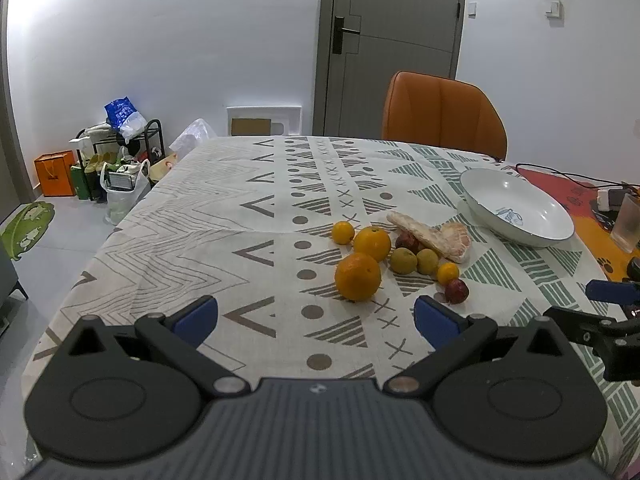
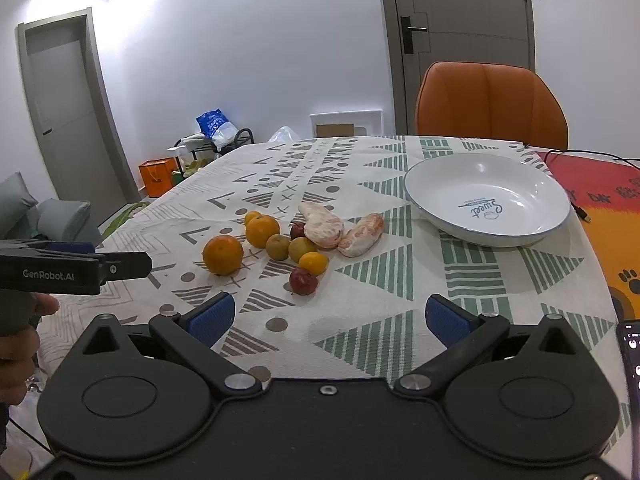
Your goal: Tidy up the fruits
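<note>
A cluster of fruit lies mid-table: a big orange (image 1: 357, 277) (image 2: 223, 255) nearest the left side, a second orange (image 1: 372, 243) (image 2: 262, 231), small yellow-green fruits (image 1: 403, 260) (image 2: 277, 246), a small tangerine (image 2: 313, 263), a dark red fruit (image 1: 456, 291) (image 2: 303, 281) and two peeled pomelo segments (image 1: 424, 235) (image 2: 322, 226). A white bowl (image 1: 520, 184) (image 2: 436, 172) stands empty at the right of them. My left gripper (image 1: 316, 318) is open, short of the big orange. My right gripper (image 2: 330, 318) is open, just short of the red fruit. Neither holds anything.
An orange chair (image 1: 442, 114) (image 2: 490, 106) stands behind the table's far edge. A glass (image 1: 629, 222) and cables (image 1: 560, 174) lie at the far right on a red mat (image 2: 600, 192). A phone (image 2: 632, 372) sits by the right gripper. A hand (image 2: 18, 344) grips the left tool.
</note>
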{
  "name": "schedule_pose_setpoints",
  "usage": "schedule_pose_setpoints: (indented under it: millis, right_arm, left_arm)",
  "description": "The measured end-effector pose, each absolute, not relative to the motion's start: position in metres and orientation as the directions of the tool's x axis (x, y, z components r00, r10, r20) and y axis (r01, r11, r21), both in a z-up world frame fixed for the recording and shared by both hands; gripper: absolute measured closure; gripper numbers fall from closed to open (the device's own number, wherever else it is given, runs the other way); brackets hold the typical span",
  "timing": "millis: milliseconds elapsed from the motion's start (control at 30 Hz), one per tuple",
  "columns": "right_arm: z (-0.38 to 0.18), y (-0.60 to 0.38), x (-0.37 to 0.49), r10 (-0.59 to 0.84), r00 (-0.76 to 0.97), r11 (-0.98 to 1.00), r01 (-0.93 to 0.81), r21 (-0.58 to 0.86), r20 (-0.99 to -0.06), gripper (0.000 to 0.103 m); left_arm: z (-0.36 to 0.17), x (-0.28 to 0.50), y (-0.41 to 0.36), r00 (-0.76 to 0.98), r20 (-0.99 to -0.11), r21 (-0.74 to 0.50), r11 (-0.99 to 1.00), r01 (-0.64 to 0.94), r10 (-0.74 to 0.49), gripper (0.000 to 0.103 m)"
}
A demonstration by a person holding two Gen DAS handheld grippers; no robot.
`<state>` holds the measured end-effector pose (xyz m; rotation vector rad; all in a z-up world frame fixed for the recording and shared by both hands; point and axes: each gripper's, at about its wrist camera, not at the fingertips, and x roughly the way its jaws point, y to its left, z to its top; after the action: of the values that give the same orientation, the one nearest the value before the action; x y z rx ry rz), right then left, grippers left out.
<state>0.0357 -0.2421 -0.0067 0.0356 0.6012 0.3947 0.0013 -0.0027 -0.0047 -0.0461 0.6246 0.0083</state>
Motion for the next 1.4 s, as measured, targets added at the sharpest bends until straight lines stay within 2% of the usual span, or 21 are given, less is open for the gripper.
schedule_pose_setpoints:
  millis: [1400]
  right_arm:
    - [-0.0074,-0.2332,0.0364,0.386,0.74,0.917,-0.371,0.145,-0.55,0.0]
  left_arm:
    - [-0.0006,-0.002,-0.0003,0.818,-0.575,-0.044,0.999,-0.02,-0.008,0.0]
